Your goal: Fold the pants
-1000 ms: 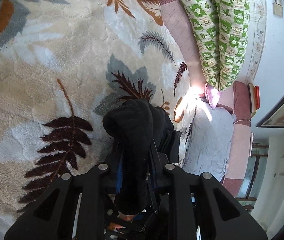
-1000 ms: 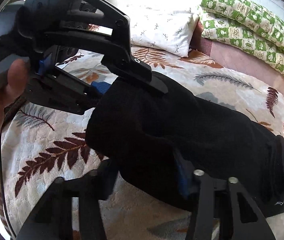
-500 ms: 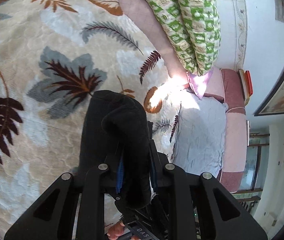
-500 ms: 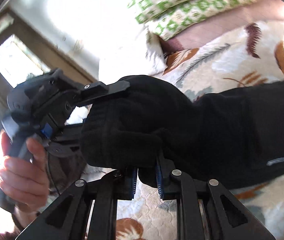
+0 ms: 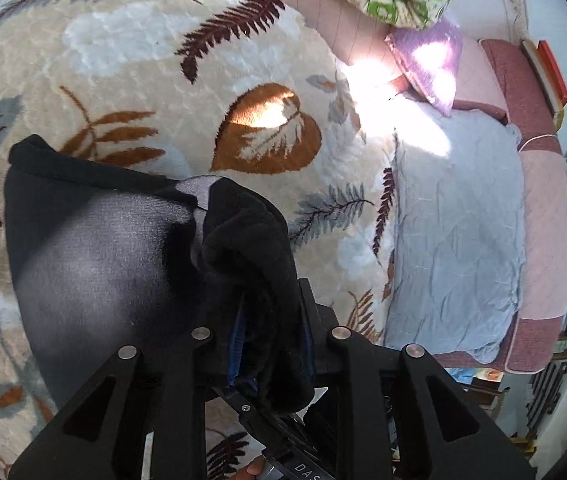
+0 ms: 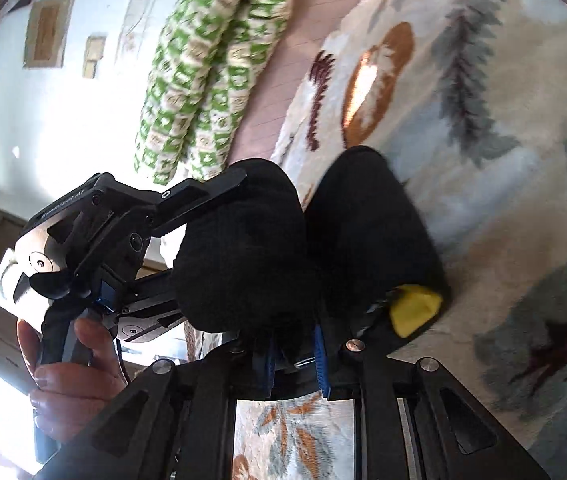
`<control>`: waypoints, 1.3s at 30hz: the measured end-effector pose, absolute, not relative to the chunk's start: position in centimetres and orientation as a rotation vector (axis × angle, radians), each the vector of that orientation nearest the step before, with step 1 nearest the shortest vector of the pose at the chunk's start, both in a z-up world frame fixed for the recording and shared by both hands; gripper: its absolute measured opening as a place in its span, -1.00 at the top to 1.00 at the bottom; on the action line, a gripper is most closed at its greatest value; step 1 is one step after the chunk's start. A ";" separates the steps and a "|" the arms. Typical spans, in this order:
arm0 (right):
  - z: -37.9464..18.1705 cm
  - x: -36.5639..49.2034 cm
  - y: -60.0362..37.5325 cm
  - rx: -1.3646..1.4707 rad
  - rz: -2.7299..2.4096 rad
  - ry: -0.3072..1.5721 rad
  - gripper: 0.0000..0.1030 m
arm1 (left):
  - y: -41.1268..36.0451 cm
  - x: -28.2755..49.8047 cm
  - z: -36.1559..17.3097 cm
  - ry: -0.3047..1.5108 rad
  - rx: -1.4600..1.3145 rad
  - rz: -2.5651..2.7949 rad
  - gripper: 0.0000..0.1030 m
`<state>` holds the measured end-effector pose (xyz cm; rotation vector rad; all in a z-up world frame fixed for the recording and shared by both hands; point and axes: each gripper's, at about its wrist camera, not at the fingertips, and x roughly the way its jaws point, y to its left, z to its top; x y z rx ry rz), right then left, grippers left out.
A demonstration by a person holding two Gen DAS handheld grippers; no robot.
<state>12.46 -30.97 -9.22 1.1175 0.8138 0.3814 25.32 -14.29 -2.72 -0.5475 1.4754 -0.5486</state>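
Observation:
Black fleece pants lie partly on the leaf-patterned blanket, one end lifted. My left gripper is shut on a thick bunch of the black cloth, which hides its fingertips. In the right wrist view the pants hang in two dark lobes, with a yellow tag at the lower right. My right gripper is shut on the cloth just below those lobes. The other gripper body shows at the left of that view, held by a hand.
A green and white patterned quilt roll lies along the pink bed edge. A grey-blue cushion and a purple pillow rest on the pink sofa to the right. A wall with frames stands behind.
Both grippers have carried the held end of the pants across the blanket toward the sofa side, doubling the cloth over itself. The right wrist view has rolled sharply and shows the yellow tag.

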 end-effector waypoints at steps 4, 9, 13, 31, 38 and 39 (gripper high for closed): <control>-11.6 11.7 -33.1 1.273 0.407 0.841 0.54 | -16.7 25.9 -4.2 1.589 -0.469 -0.490 0.41; -11.1 11.0 -34.5 1.307 0.457 0.818 0.00 | -15.3 24.8 -0.6 1.561 -0.430 -0.508 0.15; -8.5 9.9 -37.1 1.246 0.443 0.759 -0.04 | -12.6 23.4 2.5 1.486 -0.422 -0.510 0.14; -3.6 18.3 -32.9 0.576 0.432 1.005 -0.10 | -6.7 15.9 -6.7 1.232 -1.083 -0.385 -0.24; -6.7 17.3 -34.8 0.532 0.413 1.042 0.60 | -6.8 17.7 -9.6 1.334 -1.081 -0.256 0.55; -7.5 17.3 -35.0 0.538 0.403 1.054 0.60 | -6.7 17.5 -10.5 1.342 -1.119 -0.261 0.56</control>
